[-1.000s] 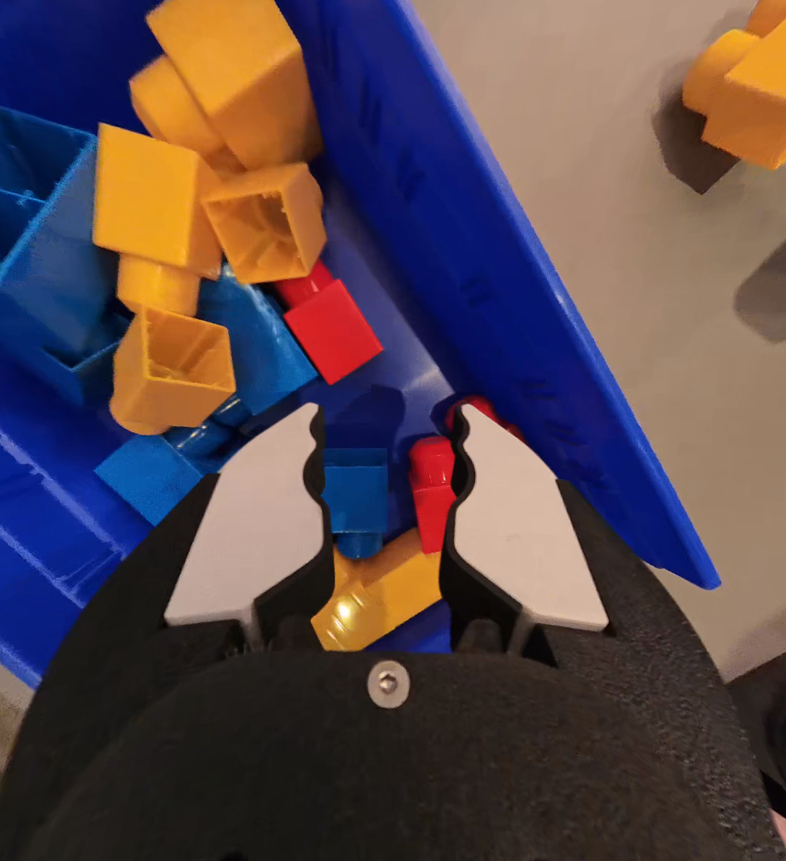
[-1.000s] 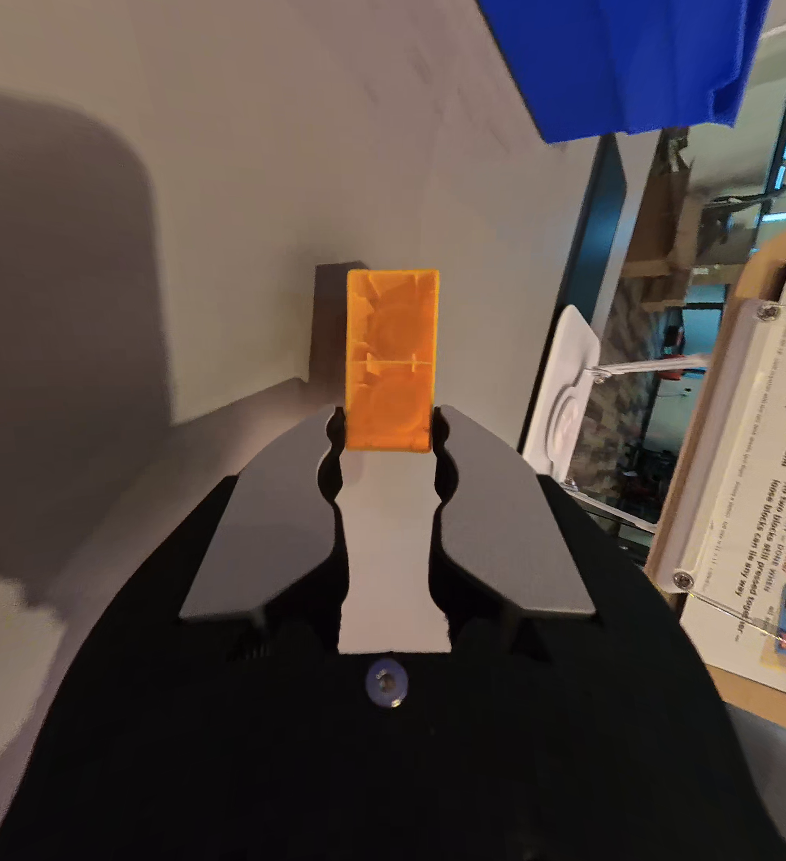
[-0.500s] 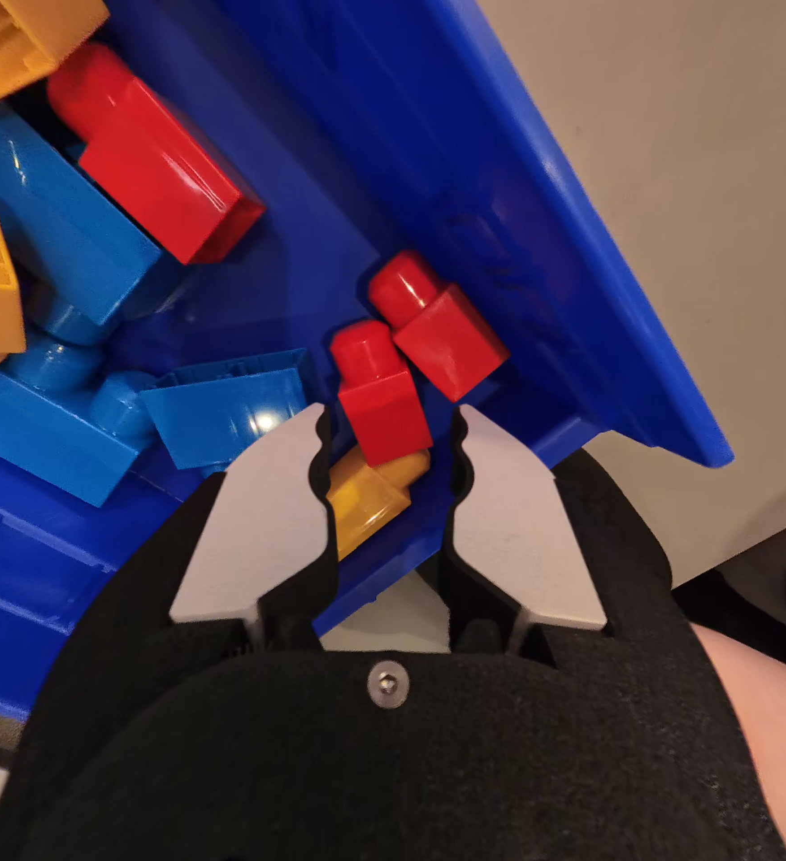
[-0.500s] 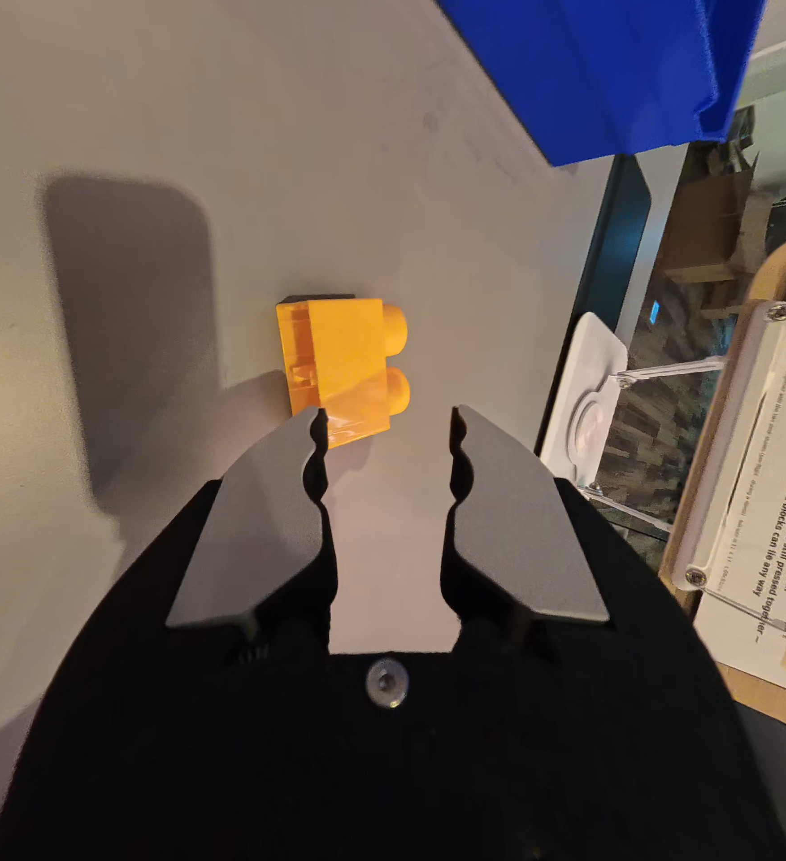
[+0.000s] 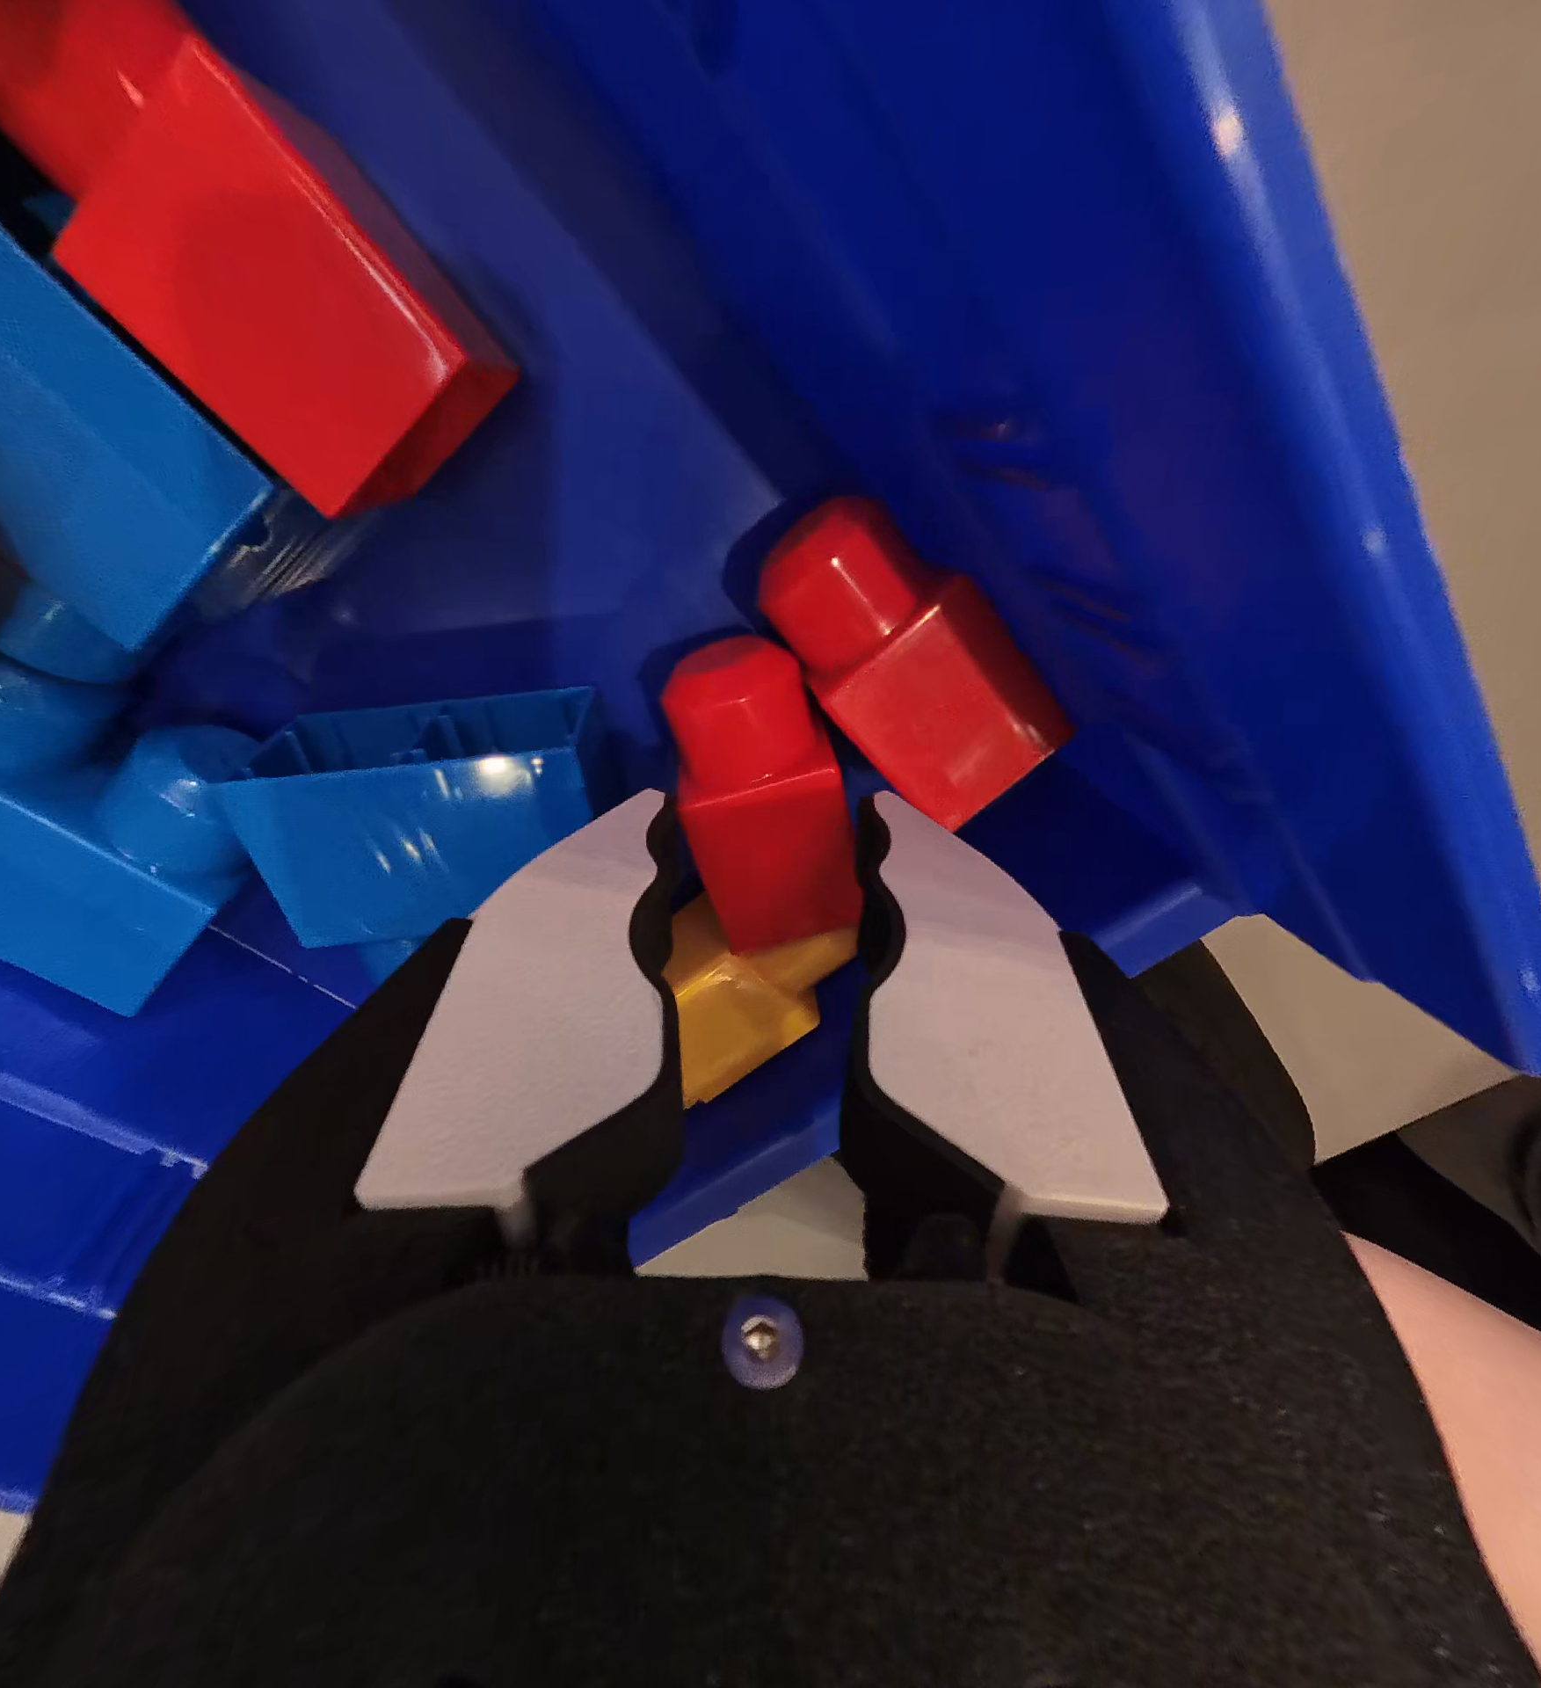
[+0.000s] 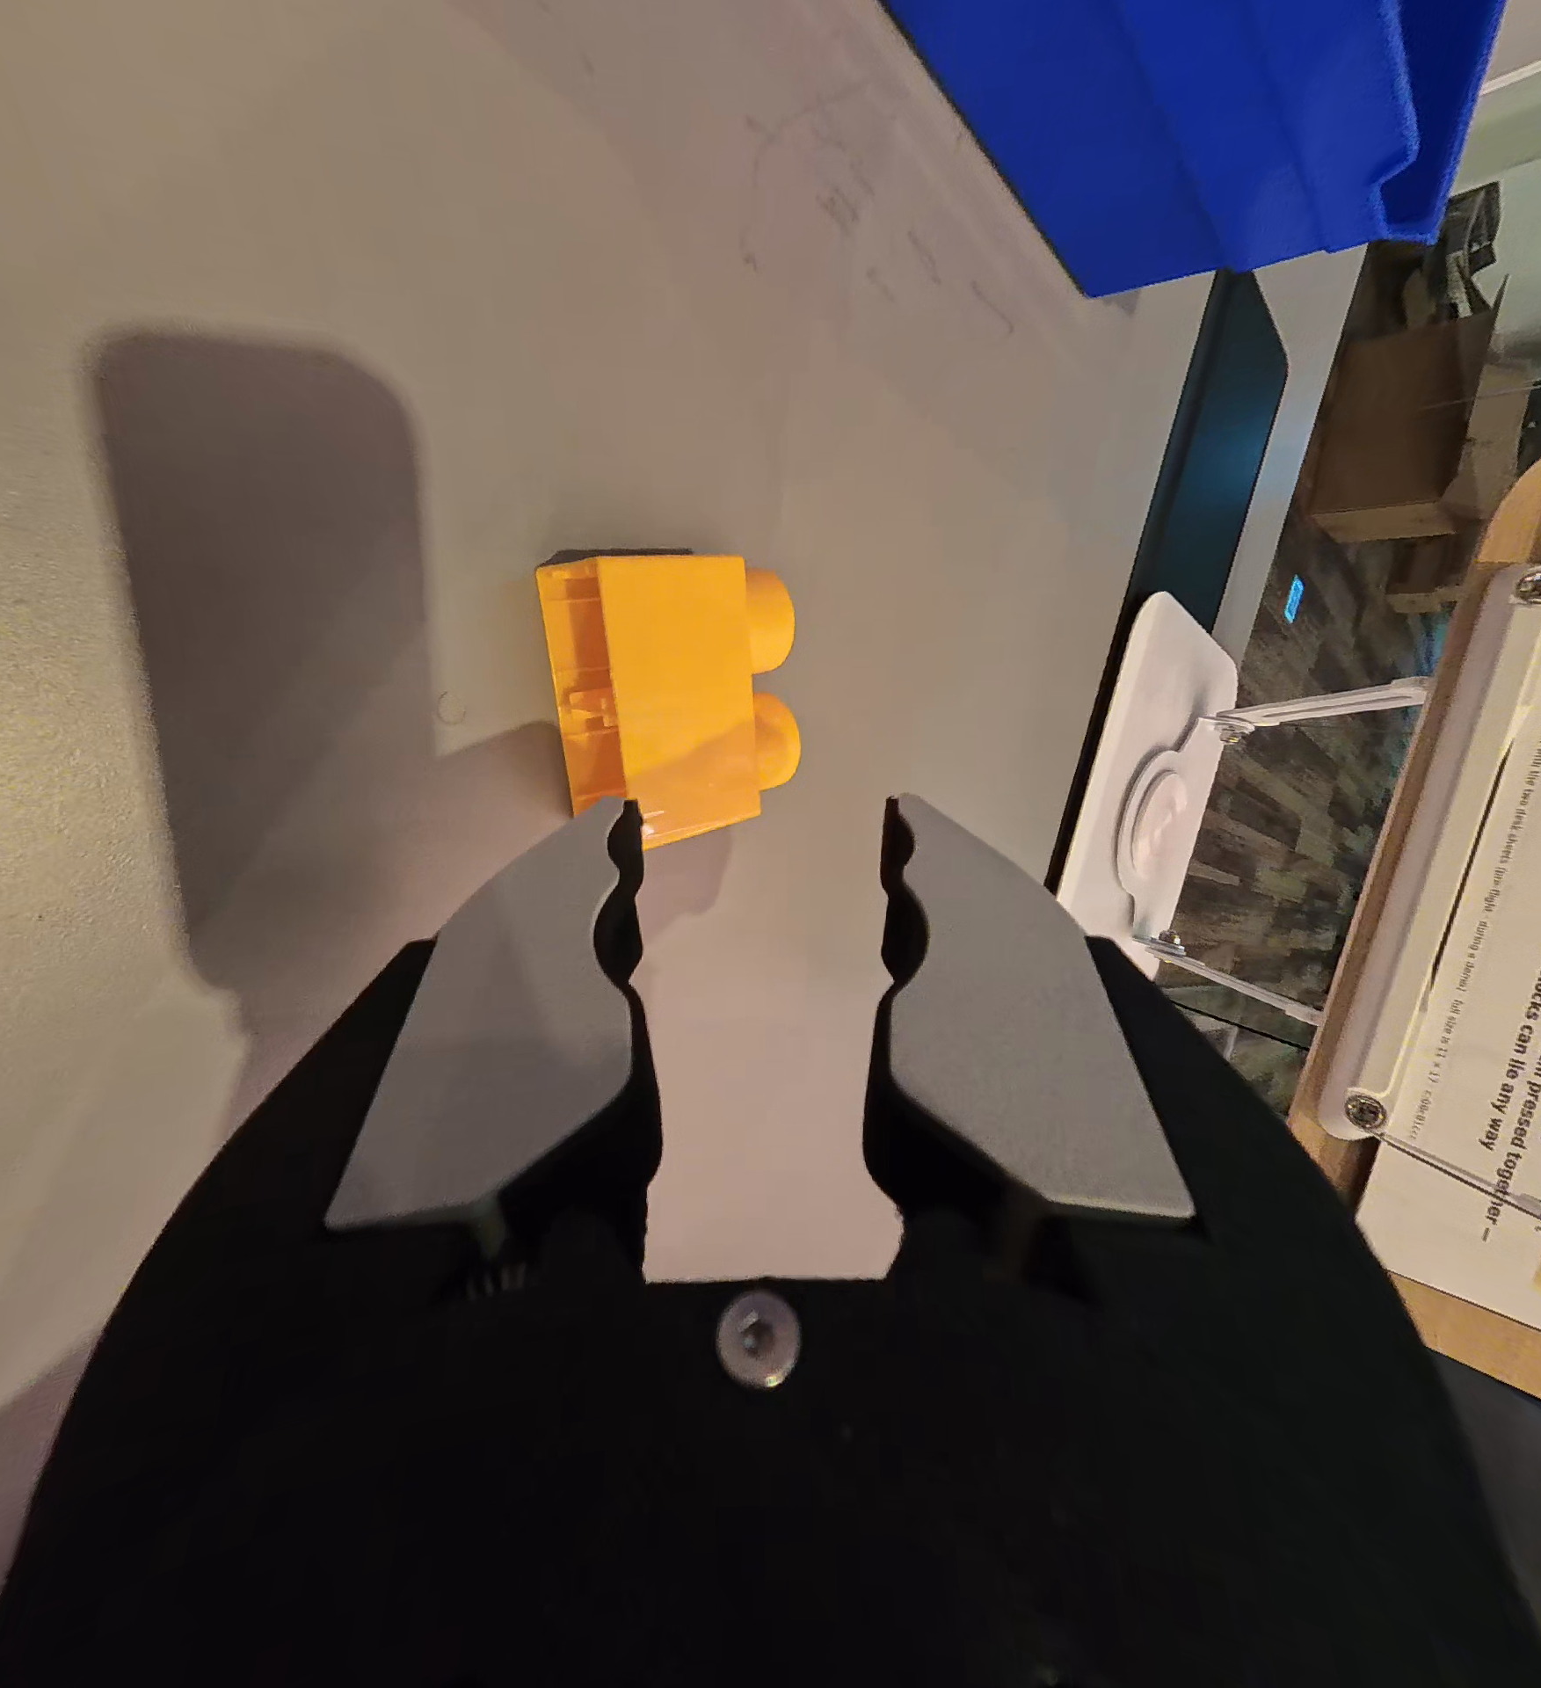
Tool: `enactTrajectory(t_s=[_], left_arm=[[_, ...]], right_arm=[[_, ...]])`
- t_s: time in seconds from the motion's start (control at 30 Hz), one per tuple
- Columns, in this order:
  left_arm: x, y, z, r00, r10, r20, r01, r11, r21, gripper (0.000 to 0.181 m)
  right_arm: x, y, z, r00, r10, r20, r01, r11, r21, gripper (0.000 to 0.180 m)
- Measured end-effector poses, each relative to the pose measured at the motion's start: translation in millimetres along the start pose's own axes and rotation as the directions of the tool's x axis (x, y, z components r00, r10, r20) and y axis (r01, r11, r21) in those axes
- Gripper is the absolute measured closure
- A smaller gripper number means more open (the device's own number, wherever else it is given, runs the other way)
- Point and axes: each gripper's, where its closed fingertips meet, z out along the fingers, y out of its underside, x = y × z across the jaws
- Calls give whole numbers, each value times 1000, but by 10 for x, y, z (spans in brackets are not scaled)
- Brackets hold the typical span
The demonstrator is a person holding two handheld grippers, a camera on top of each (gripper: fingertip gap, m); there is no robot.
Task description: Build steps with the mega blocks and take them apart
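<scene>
left gripper (image 5: pixel 762 854) reaching into a glossy blue plastic bin (image 5: pixel 1068 274), jaws closed to a narrow gap around a small red one-stud plastic block (image 5: pixel 762 822); cannot tell whether both sides actually touch it. just ahead and to the right, touching its stud, a second small red one-stud block (image 5: pixel 908 676), lying against the bin wall. under the gripped block, between the fingers, a yellow block (image 5: pixel 730 1005). farther ahead to the left, a larger red block (image 5: pixel 255 301) lying on blue blocks (image 5: pixel 63 438). just left of the fingertip, a blue hollow block on its side (image 5: pixel 419 822). three red in view, one yellow. right gripper (image 6: pixel 757 817) spread wide, holding nothing, above a pale tabletop (image 6: pixel 383 228). one orange two-stud block (image 6: pixel 657 694) on its side just ahead of the left fingertip, studs pointing right.
</scene>
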Motion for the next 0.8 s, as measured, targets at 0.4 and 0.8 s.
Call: enactTrajectory(t_s=[0.4, 0.8], left_arm=[[633, -596, -1272, 966, 208, -154, -65, 771, 634, 144], [2170, -1309, -2002, 648, 706, -285, -19, 389, 921, 144]], right_arm=[[502, -783, -551, 946, 225, -235, -109, 900, 423, 126], [601, -1261, -1546, 847, 318, -427, 117, 670, 733, 110]])
